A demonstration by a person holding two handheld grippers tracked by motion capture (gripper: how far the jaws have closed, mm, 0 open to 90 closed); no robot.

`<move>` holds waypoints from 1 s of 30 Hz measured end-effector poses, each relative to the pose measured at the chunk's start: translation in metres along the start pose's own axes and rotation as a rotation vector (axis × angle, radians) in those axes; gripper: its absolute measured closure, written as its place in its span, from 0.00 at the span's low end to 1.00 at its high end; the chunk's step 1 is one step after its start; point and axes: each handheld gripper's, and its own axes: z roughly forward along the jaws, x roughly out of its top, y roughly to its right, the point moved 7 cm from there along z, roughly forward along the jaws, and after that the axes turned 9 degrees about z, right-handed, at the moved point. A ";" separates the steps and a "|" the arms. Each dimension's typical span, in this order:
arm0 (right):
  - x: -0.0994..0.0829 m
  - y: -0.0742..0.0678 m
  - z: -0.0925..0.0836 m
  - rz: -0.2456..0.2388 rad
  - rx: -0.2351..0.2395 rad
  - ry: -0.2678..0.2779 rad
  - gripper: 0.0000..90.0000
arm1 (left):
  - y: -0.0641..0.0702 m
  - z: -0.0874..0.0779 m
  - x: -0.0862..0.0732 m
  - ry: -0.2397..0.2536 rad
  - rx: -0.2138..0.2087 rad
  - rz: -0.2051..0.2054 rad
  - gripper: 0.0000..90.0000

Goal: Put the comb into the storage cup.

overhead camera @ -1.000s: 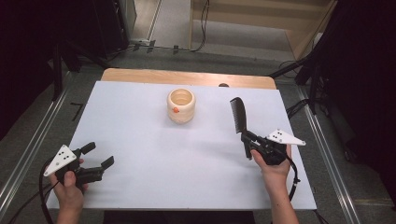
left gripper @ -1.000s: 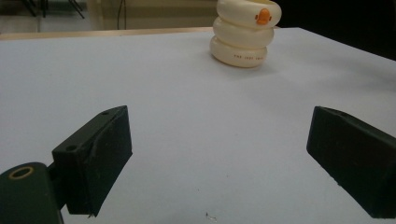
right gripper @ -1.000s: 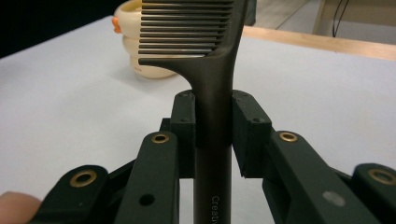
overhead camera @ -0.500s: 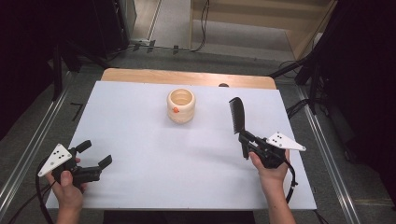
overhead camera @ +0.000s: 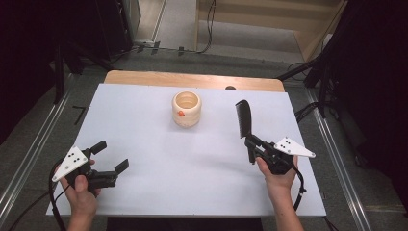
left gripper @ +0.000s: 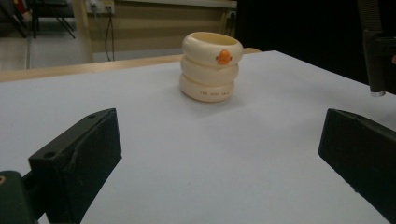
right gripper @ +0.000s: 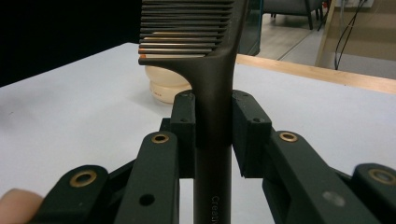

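Black comb [overhead camera: 244, 118] clamped by its handle between the jaws of the right gripper [overhead camera: 251, 147], teeth end reaching up and away from the hand toward the far side of the counter [overhead camera: 144, 110]. Seen in the right gripper view with the handle [right gripper: 212, 116] pinched upright between the two jaw pads, teeth pointing to that view's left, faint lettering low on the handle. Held above the white counter surface rather than lying on it, as far as the high view shows.

Cream cup [overhead camera: 186, 109] made of three stacked rings, with a small orange mark on its side, standing upright ahead and to the left of the right gripper, well apart from it. Partly hidden behind the comb in the right gripper view [right gripper: 166, 84].

Left gripper [overhead camera: 109, 156] held low near the front left of the counter, jaws spread wide with nothing between them. Same cup [left gripper: 211, 66] straight ahead of this gripper and well apart from it, orange mark facing the camera. Bare white surface between the jaws and the cup.
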 end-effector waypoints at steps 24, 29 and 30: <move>-0.005 -0.033 0.015 -0.040 0.055 -0.011 0.79 | 0.040 0.034 0.049 0.062 -0.111 0.064 0.00; -0.007 -0.043 0.019 -0.041 0.071 -0.015 0.79 | 0.046 0.044 0.054 0.060 -0.136 0.073 0.00; -0.008 -0.046 0.020 -0.043 0.076 -0.017 0.79 | 0.047 0.045 0.055 0.063 -0.142 0.068 0.00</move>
